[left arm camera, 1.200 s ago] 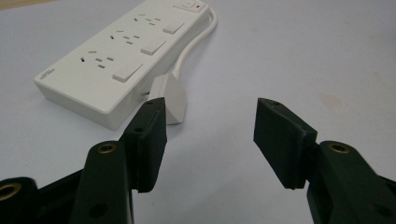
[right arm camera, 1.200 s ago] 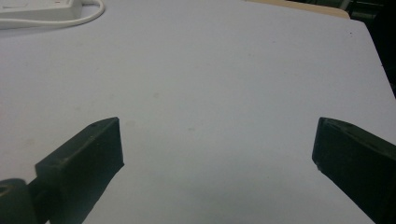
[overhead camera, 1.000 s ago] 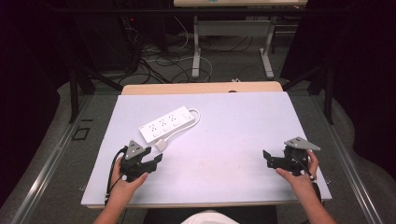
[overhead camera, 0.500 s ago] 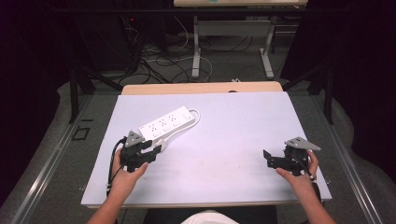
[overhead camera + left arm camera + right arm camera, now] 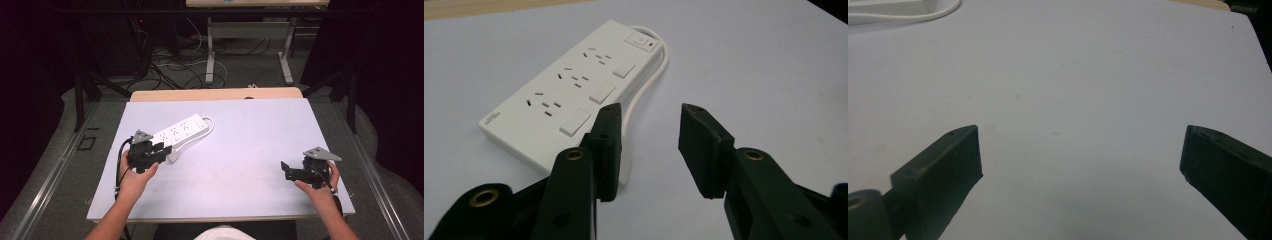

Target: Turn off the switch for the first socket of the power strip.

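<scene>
A: Left tool [image 5: 161, 151]?
B: Jaws narrowly apart, nothing between, approx 9 o'clock on pale grey table [image 5: 240, 150], tips just beside near end of white plastic three-outlet power strip [image 5: 569, 95].
A: Strip's cord?
B: White cord [image 5: 644, 90] loops along its side, strip approx 10 o'clock.
A: Right tool [image 5: 292, 171]?
B: Jaws wide, empty, approx 4 o'clock, well apart from strip.

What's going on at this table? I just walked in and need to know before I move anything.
A person holds a two-jaw gripper in each hand over a white-topped table. The left gripper, jaws open, is right at the near end of a white power strip, beside its cable, gripping nothing. The right gripper rests apart near the table's right edge, jaws wide open and empty.
</scene>
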{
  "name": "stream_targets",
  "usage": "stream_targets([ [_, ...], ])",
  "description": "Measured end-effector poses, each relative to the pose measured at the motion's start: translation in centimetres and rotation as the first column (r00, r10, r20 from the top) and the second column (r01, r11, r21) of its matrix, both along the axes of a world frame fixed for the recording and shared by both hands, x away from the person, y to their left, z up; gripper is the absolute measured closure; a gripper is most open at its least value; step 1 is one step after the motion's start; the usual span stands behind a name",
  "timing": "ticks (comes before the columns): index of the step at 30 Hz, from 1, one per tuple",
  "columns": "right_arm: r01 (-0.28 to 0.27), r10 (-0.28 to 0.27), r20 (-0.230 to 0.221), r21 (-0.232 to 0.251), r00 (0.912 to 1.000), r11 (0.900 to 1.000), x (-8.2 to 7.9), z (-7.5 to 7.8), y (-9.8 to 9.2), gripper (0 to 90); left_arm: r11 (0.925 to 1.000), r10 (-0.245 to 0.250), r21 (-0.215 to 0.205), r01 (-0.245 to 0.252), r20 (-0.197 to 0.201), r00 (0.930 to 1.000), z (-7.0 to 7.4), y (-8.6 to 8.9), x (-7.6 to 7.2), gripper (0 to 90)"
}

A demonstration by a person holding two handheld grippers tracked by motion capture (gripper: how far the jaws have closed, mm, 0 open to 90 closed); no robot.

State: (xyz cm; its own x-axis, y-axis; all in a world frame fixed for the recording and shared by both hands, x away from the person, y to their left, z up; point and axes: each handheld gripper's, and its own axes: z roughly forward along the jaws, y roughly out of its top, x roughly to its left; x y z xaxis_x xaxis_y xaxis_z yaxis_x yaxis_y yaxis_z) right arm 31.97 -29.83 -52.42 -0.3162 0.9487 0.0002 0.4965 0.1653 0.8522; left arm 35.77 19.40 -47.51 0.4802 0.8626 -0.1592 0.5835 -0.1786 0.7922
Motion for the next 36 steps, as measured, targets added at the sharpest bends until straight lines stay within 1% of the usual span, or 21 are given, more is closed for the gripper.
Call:
stream_targets([
  [1,-0.001,0.001,0.003,-0.005,1.0,1.0,0.0,0.0,0.0,2.7,1.0,-0.004,-0.003,0.004,-0.006,1.0,0.2,0.0,0.1,62.3],
  [2,0.002,-0.002,0.0,0.0,1.0,1.0,0.0,0.0,0.0,2.7,0.9999,0.006,-0.014,-0.006,-0.004,1.0,0.3,-0.1,0.2,63.0],
  [4,-0.005,0.005,0.002,-0.004,1.0,1.0,0.0,0.0,0.0,2.7,1.0,0.007,-0.007,-0.007,-0.003,1.0,0.7,-0.1,0.5,63.8],
  [6,-0.001,0.001,-0.001,-0.001,1.0,1.0,0.0,0.0,0.0,2.8,0.9994,0.02,-0.029,-0.02,-0.013,0.9997,1.0,-0.3,0.7,65.0],
  [7,-0.001,0.001,0.0,-0.001,1.0,1.0,0.0,-0.1,0.0,2.9,0.9993,0.024,-0.027,-0.024,-0.012,0.9996,1.1,-0.4,0.8,65.5],
  [8,-0.005,0.005,-0.006,0.002,1.0,1.0,0.0,0.0,0.0,2.9,0.9989,0.029,-0.037,-0.03,-0.016,0.9994,1.3,-0.5,0.9,66.2],
  [10,-0.003,0.003,-0.009,0.007,0.9999,1.0,0.0,0.0,0.0,3.0,0.9991,0.03,-0.031,-0.031,-0.016,0.9994,1.6,-0.5,1.2,67.4],
  [12,0.004,-0.004,-0.005,0.005,1.0,1.0,0.0,0.0,0.0,3.1,0.9981,0.043,-0.043,-0.044,-0.022,0.9988,1.9,-0.7,1.4,69.4],
  [13,-0.002,0.002,0.001,-0.005,1.0,1.0,0.0,0.0,-0.1,3.1,0.9982,0.043,-0.042,-0.044,-0.025,0.9988,2.0,-0.7,1.5,70.4],
  [15,0.002,-0.002,-0.005,0.001,1.0,1.0,0.0,0.0,0.0,3.2,0.9973,0.049,-0.053,-0.051,-0.028,0.9984,2.3,-0.8,1.8,71.7],
  [18,-0.004,0.004,-0.011,0.009,0.9999,1.0,0.0,0.0,0.0,3.4,0.9974,0.053,-0.047,-0.054,-0.026,0.9983,2.7,-1.0,2.1,73.6],
  [19,0.0,0.0,-0.007,0.008,1.0,1.0,0.0,0.0,0.0,3.4,0.997,0.055,-0.052,-0.056,-0.025,0.9982,2.8,-1.1,2.2,74.0],
  [20,0.006,-0.006,0.009,0.01,0.9999,1.0,0.1,-0.1,0.1,3.4,0.9974,0.054,-0.046,-0.055,-0.026,0.9982,2.9,-1.1,2.3,74.6],
  [21,0.006,-0.006,0.008,0.01,0.9999,1.0,0.1,-0.1,0.1,3.4,0.9977,0.052,-0.043,-0.053,-0.027,0.9983,3.0,-1.2,2.5,75.3],
  [22,-0.002,0.002,-0.012,0.012,0.9999,1.0,0.0,0.0,0.0,3.5,0.9971,0.058,-0.048,-0.059,-0.029,0.9979,3.0,-1.3,2.6,75.7],
  [23,-0.004,0.004,-0.012,0.012,0.9999,1.0,0.0,0.0,0.0,3.5,0.9975,0.056,-0.041,-0.057,-0.031,0.9979,3.1,-1.3,2.7,76.4],
  [26,0.0,0.0,-0.016,0.014,0.9999,1.0,0.0,0.0,0.0,3.5,0.9973,0.056,-0.045,-0.058,-0.045,0.9974,3.1,-1.4,3.2,78.3],
  [30,-0.001,0.001,-0.015,0.016,0.9999,1.0,0.0,0.0,0.0,3.5,0.9961,0.071,-0.049,-0.074,-0.051,0.9962,3.1,-1.8,3.8,81.7],
  [31,-0.001,0.002,-0.015,0.016,0.9999,1.0,0.0,0.0,0.0,3.5,0.9965,0.068,-0.045,-0.07,-0.053,0.9963,3.2,-1.8,3.9,82.5],
  [34,-0.001,0.001,-0.016,0.017,0.9999,1.0,0.0,0.0,0.0,3.5,0.9949,0.082,-0.054,-0.085,-0.054,0.9952,3.1,-2.0,4.2,84.9],
  [36,-0.002,0.003,-0.015,0.018,0.9999,1.0,0.0,0.0,0.0,3.5,0.9953,0.081,-0.049,-0.084,-0.054,0.9952,3.1,-2.1,4.5,86.0],
])
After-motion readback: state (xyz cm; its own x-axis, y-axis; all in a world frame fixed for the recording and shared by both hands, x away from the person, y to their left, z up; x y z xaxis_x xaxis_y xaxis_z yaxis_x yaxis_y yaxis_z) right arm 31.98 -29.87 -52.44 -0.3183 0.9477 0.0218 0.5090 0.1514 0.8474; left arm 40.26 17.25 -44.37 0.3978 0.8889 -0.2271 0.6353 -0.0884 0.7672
